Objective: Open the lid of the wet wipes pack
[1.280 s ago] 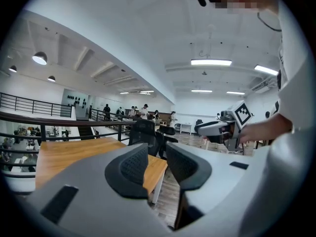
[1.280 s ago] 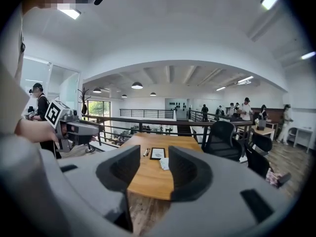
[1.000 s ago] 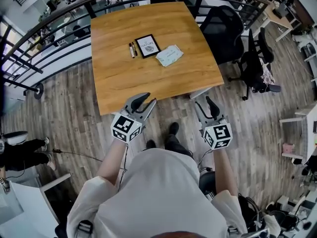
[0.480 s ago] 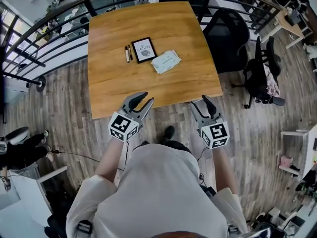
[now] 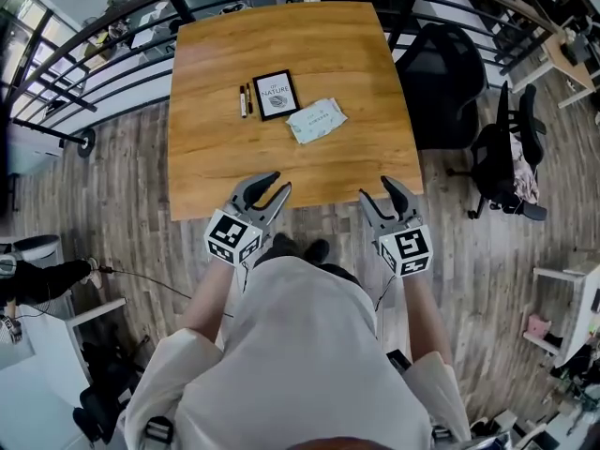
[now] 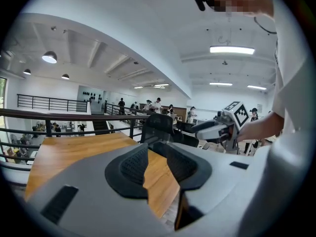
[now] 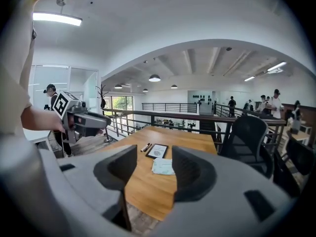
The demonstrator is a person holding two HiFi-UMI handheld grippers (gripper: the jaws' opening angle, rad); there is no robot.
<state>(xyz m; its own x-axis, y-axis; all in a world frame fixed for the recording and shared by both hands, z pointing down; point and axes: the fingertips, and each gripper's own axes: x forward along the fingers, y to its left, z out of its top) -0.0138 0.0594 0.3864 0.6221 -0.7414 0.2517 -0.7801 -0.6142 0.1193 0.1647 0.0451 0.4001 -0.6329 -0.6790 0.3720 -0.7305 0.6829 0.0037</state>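
The wet wipes pack (image 5: 316, 120) (image 7: 163, 166), pale green and flat, lies near the middle of the wooden table (image 5: 216, 148), lid shut as far as I can see. My left gripper (image 5: 266, 188) hovers at the table's near edge, jaws apart with nothing between them. The right gripper (image 5: 379, 195) hangs over the near right edge, also open and empty. Both are well short of the pack. In the left gripper view only bare tabletop (image 6: 155, 177) shows between the jaws; the pack is not seen there.
A black-framed card (image 5: 277, 94) and two pens (image 5: 245, 100) lie left of the pack. Black office chairs (image 5: 450, 73) stand right of the table, a metal railing (image 5: 84, 82) runs behind and left. Wood floor surrounds the table.
Both grippers have come forward from over the floor up to the table's near edge. Their jaws stay as wide as before. The pack, card and pens have not moved.
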